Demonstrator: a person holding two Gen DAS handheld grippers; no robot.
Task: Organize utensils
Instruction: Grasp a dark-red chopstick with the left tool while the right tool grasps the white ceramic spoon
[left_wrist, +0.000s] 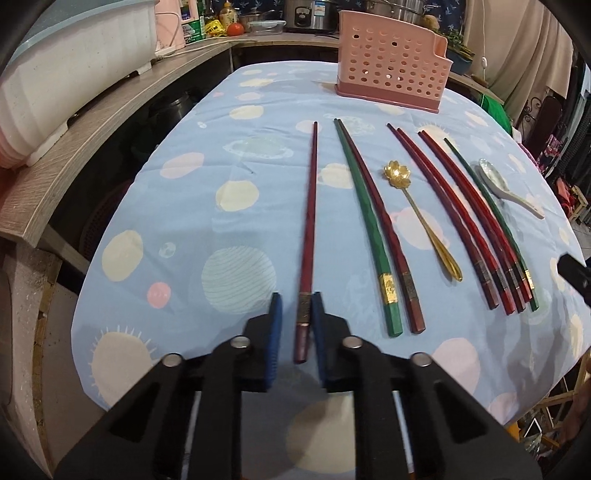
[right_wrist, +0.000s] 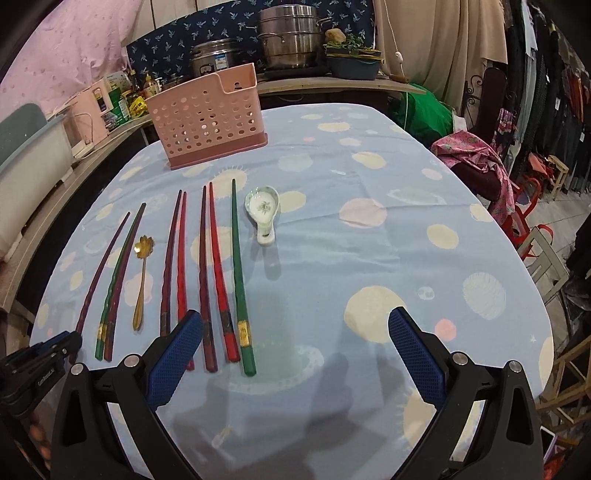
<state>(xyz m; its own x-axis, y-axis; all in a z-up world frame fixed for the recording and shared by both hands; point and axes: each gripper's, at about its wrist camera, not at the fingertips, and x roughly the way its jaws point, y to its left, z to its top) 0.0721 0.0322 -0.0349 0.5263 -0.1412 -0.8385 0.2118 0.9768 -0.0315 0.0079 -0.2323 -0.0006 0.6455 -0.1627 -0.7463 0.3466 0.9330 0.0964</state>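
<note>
One dark red chopstick (left_wrist: 309, 225) lay lengthwise on the table (left_wrist: 184, 206), its butt end between the narrowed left tongs (left_wrist: 297, 306), whether gripped unclear | right tongs (right_wrist: 295, 321) gaped wide over cloth beside green chopstick (right_wrist: 238, 273); pink holder (right_wrist: 210, 122) stood at far end

On the table (right_wrist: 369, 258), my utensil holder (right_wrist: 207, 122) stands at twelve o'clock. Chopsticks (right_wrist: 238, 273) lie in a row before it, one spoon (right_wrist: 142, 273) among them, another spoon (right_wrist: 263, 212) at their three o'clock.

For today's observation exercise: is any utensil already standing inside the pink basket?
No. The pink basket shows only empty holes; chopsticks and spoons lie on the tablecloth.
</note>
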